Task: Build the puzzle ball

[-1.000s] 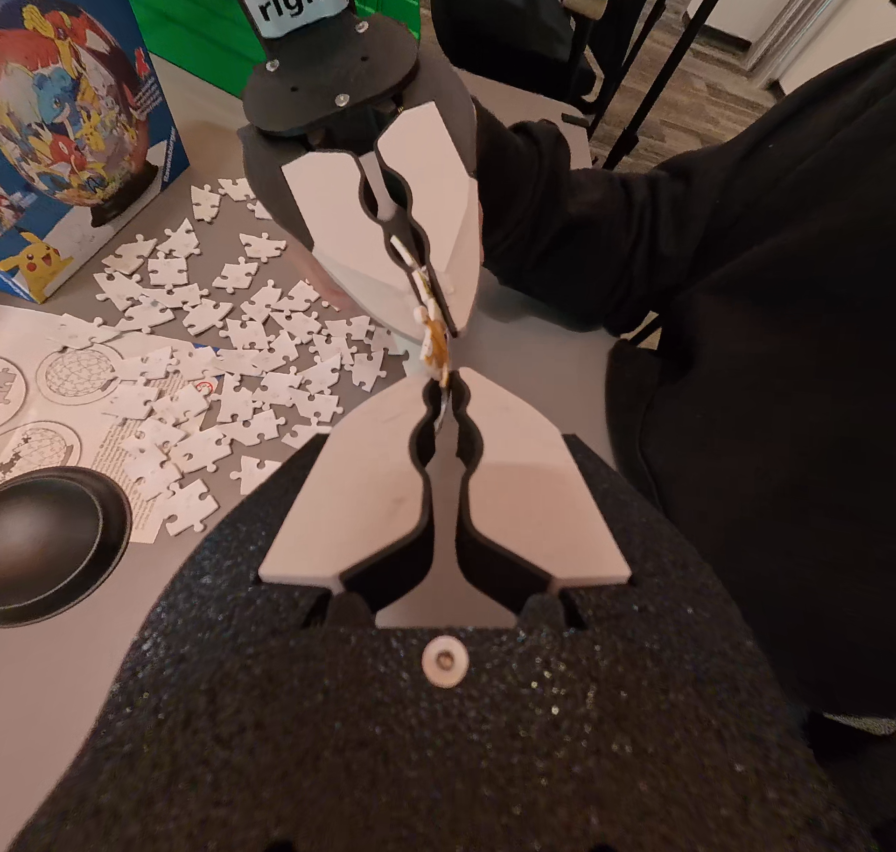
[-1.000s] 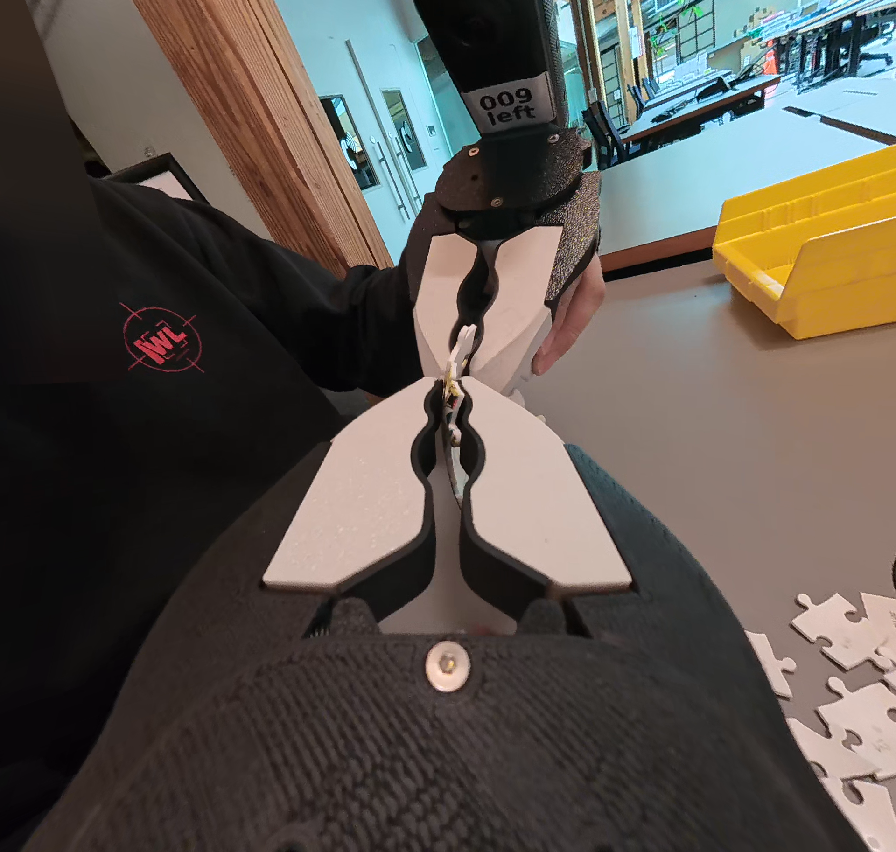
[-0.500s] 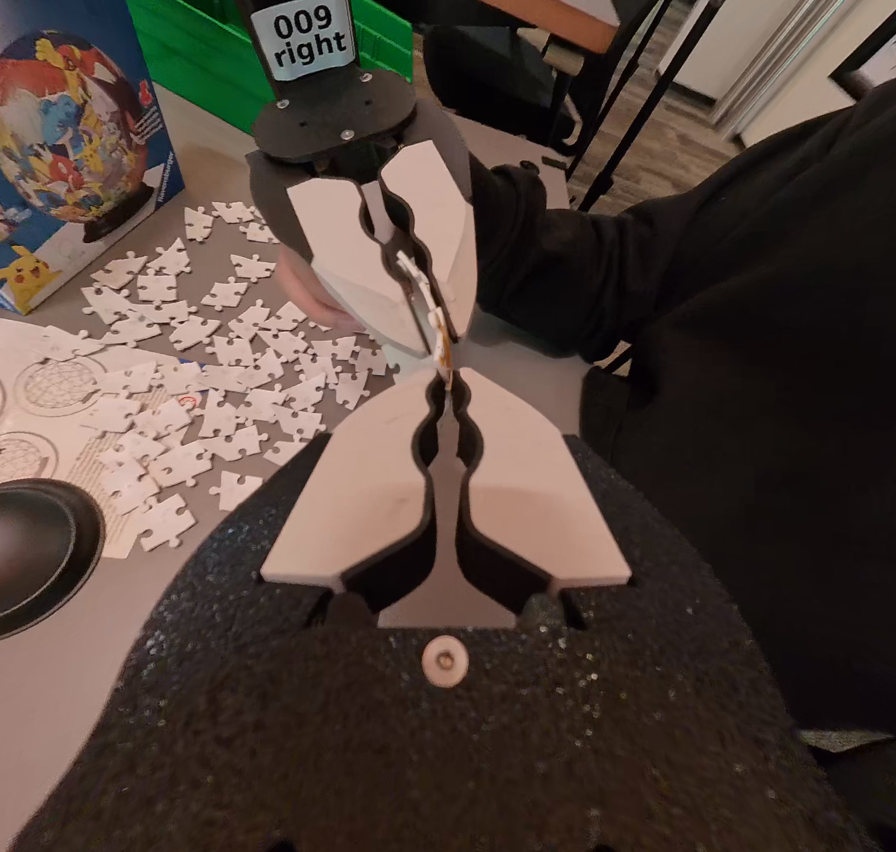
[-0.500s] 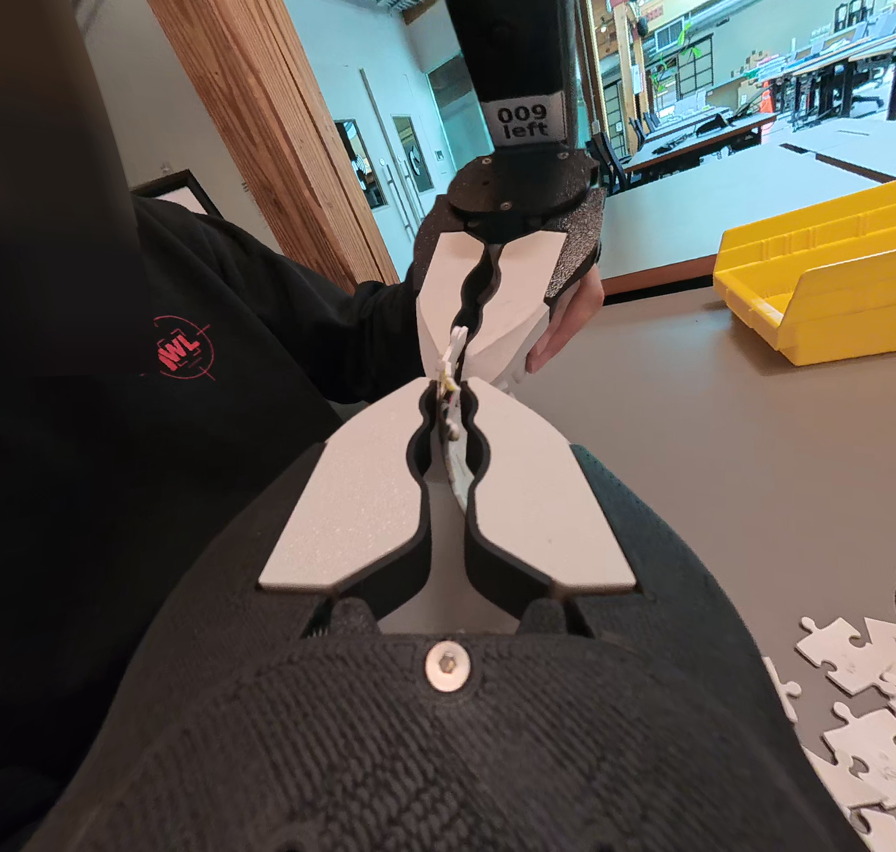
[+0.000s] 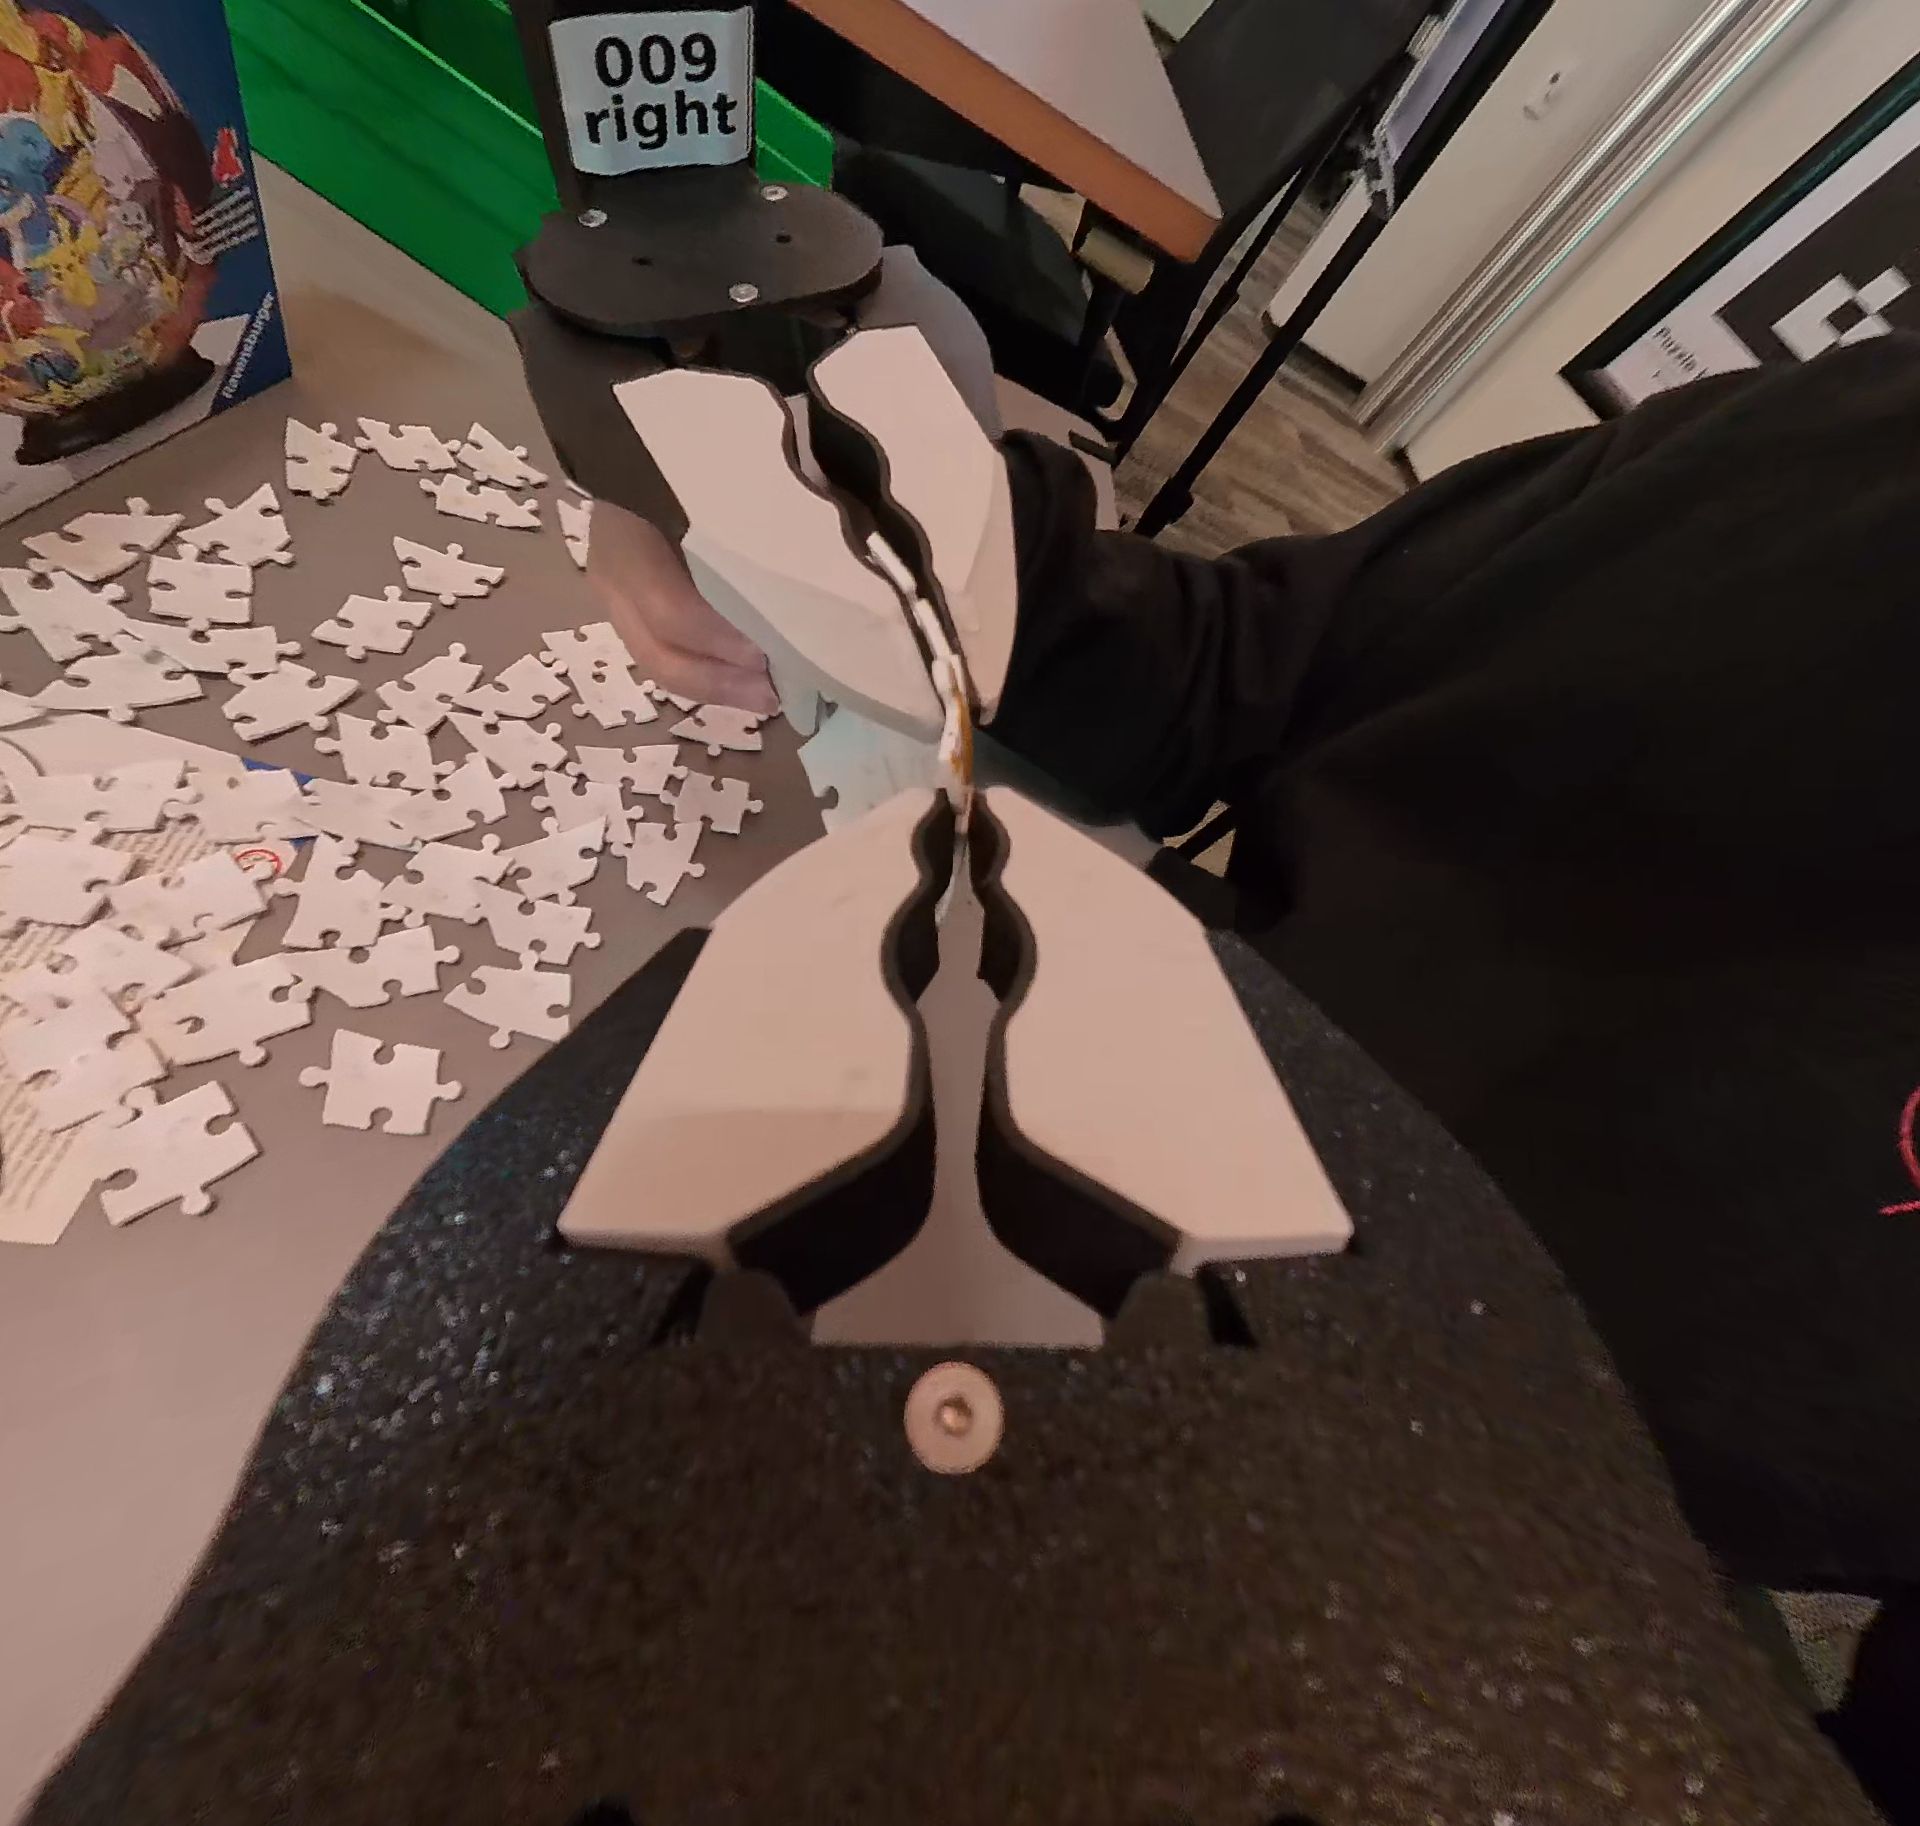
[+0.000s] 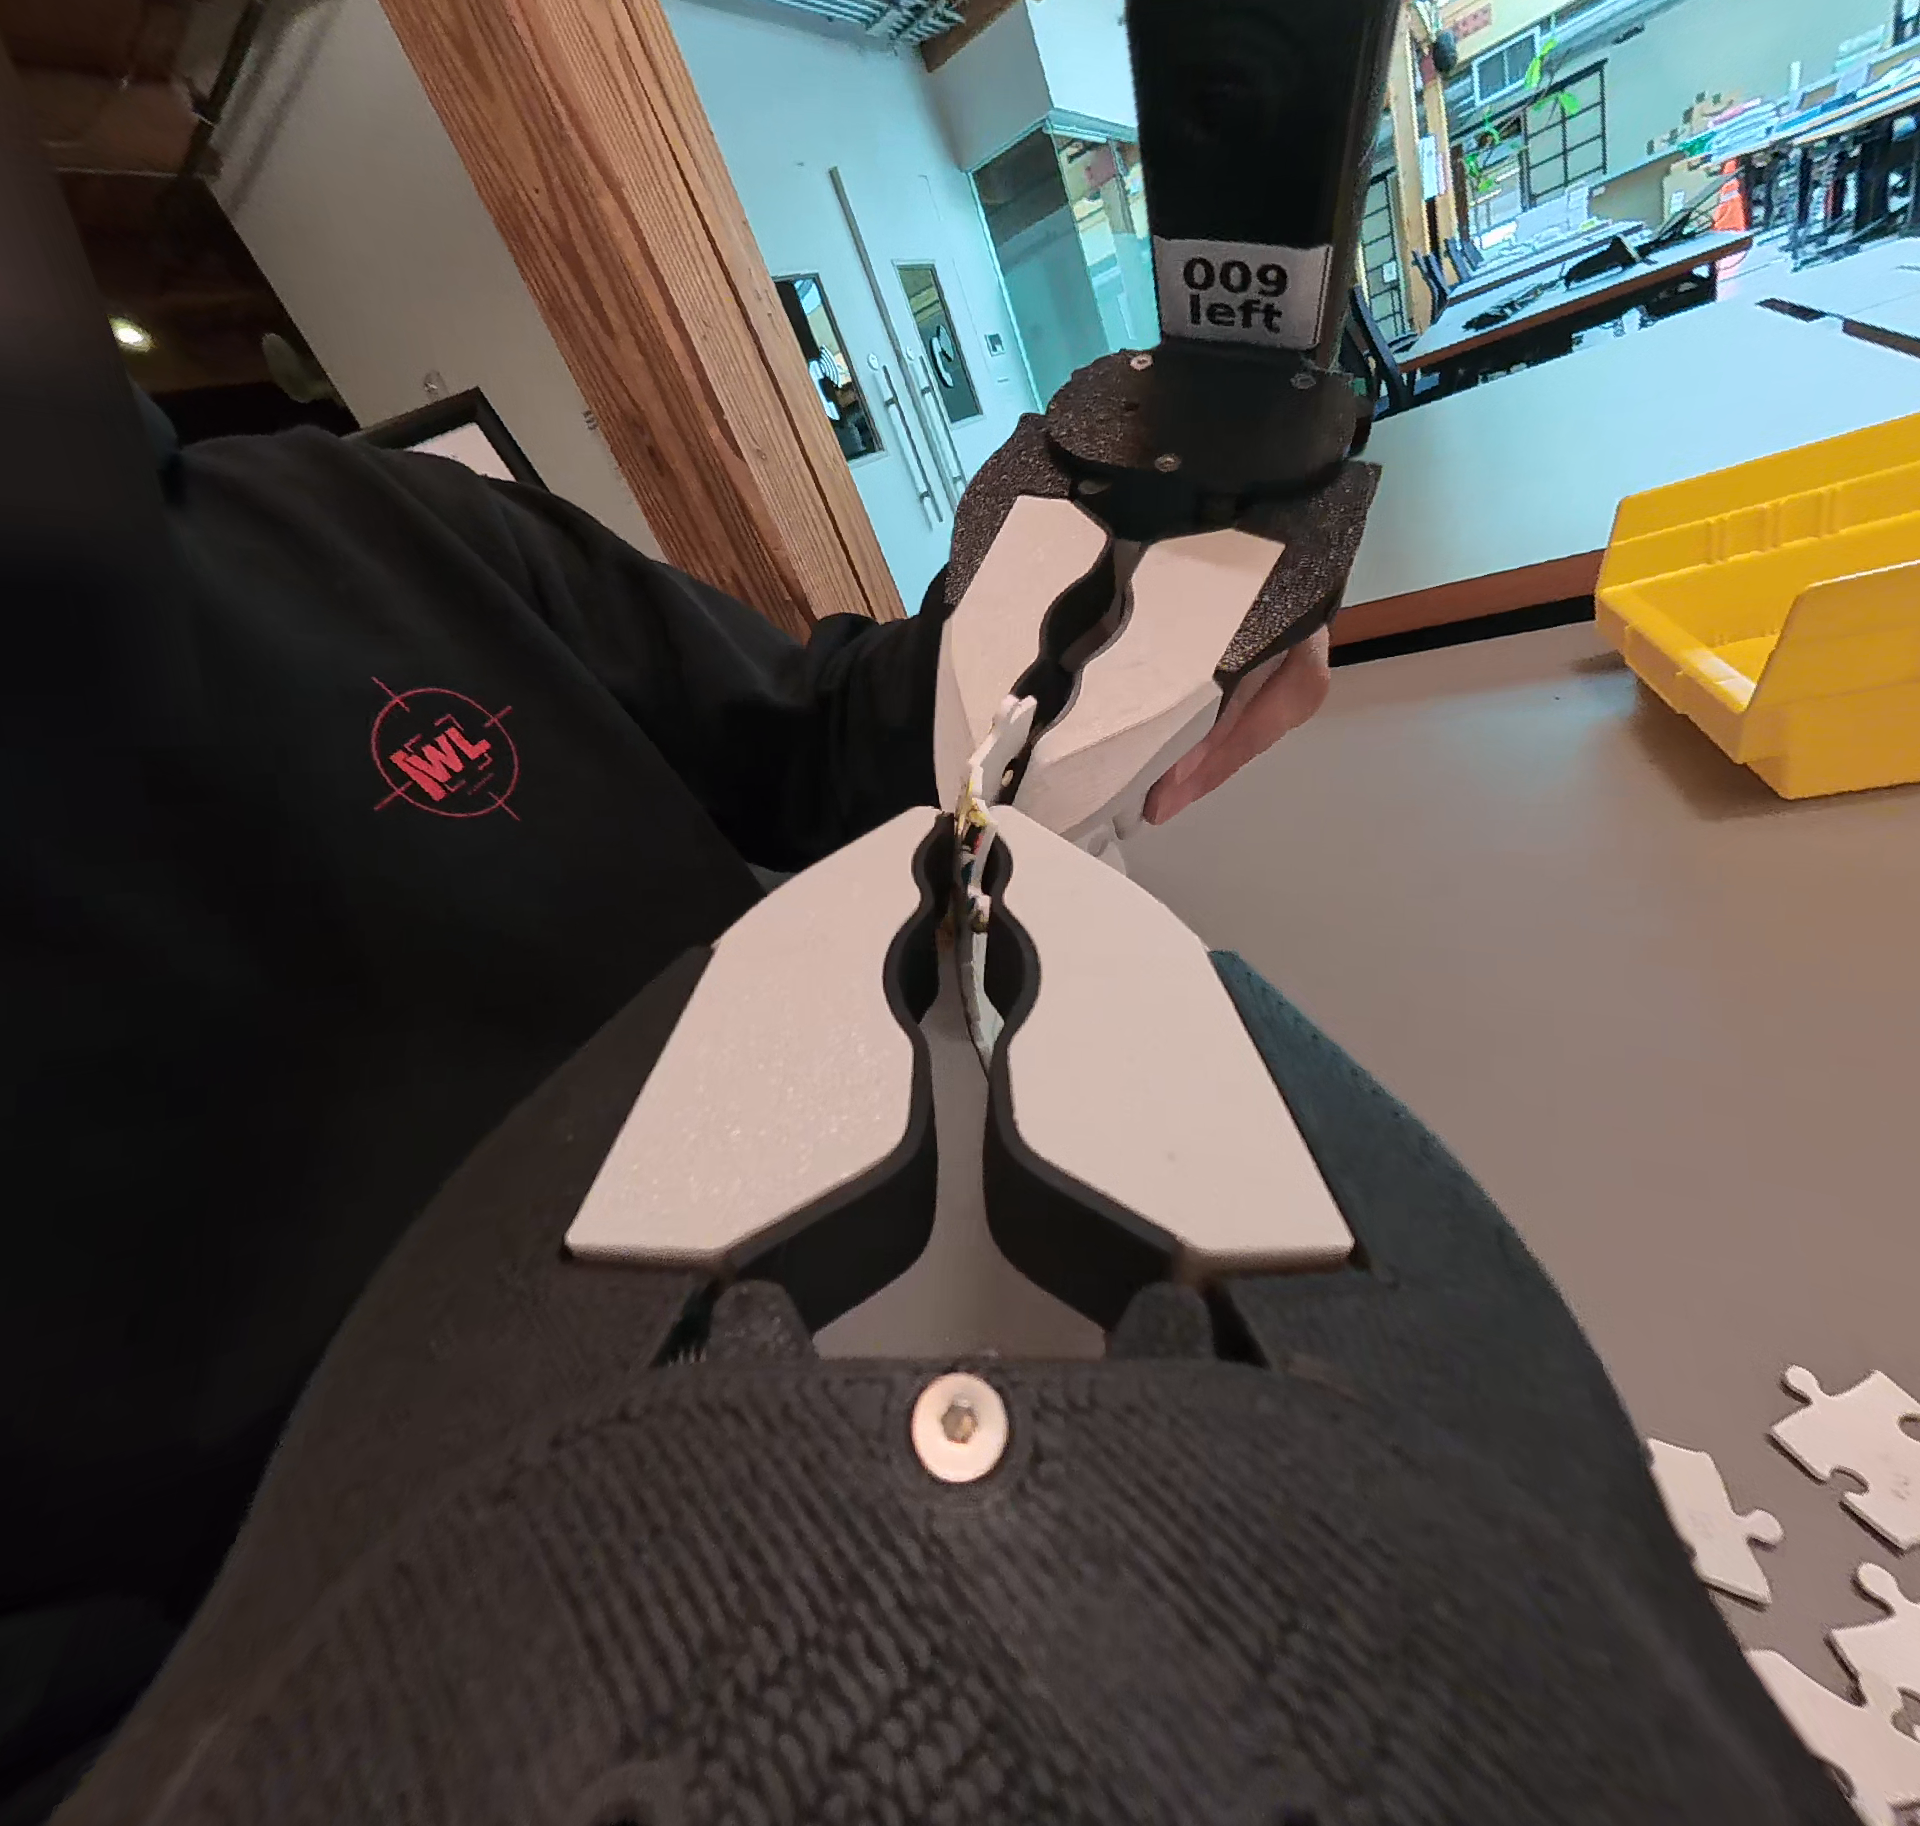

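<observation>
Both grippers meet tip to tip above the grey table (image 5: 156, 1413), each shut on a white puzzle piece held edge-on. In the left wrist view my left gripper (image 5: 956, 815) clamps its piece (image 5: 951, 877), and the right gripper (image 5: 951, 711) comes down from above with its own piece (image 5: 914, 592). The two pieces touch at an orange-printed edge (image 5: 957, 748). In the right wrist view my right gripper (image 6: 966, 826) holds its piece (image 6: 977, 987). The left gripper (image 6: 1003, 774) holds the other piece (image 6: 1003, 732) just beyond it.
Many loose white pieces (image 5: 343, 789) lie face down on the table over an instruction sheet (image 5: 31, 1153). The puzzle box (image 5: 104, 218) and a green bin (image 5: 364, 114) stand behind them. A yellow bin (image 6: 1766, 613) sits far right, with more pieces (image 6: 1849, 1464) nearby. My left and right fingertips are right by each other.
Both grippers stay shut with the pieces pressed together at the tips. The pair has shifted and tilted slightly, and the black round stand has left the left wrist view.
</observation>
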{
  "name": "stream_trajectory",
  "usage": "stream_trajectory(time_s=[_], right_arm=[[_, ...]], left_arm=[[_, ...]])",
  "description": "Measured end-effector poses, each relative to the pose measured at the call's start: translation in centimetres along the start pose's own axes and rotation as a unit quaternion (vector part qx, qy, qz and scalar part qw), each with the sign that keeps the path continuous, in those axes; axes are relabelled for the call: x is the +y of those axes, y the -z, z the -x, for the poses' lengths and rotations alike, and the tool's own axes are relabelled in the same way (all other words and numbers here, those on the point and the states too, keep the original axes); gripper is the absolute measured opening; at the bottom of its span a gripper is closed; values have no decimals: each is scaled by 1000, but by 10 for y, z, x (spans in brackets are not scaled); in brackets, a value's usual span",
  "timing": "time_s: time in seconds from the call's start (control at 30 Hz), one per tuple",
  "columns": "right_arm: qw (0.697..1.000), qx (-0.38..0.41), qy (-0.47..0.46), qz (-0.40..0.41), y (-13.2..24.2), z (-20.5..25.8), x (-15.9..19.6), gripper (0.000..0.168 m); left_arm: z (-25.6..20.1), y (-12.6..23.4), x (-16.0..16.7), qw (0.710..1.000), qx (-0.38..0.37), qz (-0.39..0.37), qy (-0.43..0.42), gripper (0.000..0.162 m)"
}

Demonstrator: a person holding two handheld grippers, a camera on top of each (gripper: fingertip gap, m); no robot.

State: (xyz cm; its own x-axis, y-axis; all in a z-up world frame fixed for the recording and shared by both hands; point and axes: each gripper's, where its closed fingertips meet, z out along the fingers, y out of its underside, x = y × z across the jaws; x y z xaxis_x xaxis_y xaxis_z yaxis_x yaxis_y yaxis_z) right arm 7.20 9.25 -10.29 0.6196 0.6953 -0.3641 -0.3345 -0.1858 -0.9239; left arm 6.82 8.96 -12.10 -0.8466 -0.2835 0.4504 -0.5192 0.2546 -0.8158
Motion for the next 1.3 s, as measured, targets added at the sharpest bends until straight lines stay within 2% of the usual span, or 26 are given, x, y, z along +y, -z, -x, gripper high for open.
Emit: stream_trajectory(time_s=[0.17, 0.33, 0.53, 0.7, 1.03, 1.3], right_arm=[[1000, 6, -6, 8, 0, -2, 3, 3], [1000, 26, -11, 2, 1, -10, 2, 3], [999, 35, -11, 1, 2, -13, 2, 3], [999, 38, -7, 7, 1, -12, 3, 3], [1000, 11, -14, 8, -3, -4, 2, 3], [1000, 18, -15, 14, -3, -7, 5, 3]], left_arm=[[-1, -1, 2, 1000, 17, -7, 23, 2], [7, 1, 2, 1000, -9, -17, 10, 2], [13, 3, -2, 998, -61, -8, -30, 17], [14, 5, -4, 996, -80, 2, -47, 8], [4, 3, -4, 999, -29, -12, -15, 2], [3, 2, -2, 997, 26, -43, 55, 2]])
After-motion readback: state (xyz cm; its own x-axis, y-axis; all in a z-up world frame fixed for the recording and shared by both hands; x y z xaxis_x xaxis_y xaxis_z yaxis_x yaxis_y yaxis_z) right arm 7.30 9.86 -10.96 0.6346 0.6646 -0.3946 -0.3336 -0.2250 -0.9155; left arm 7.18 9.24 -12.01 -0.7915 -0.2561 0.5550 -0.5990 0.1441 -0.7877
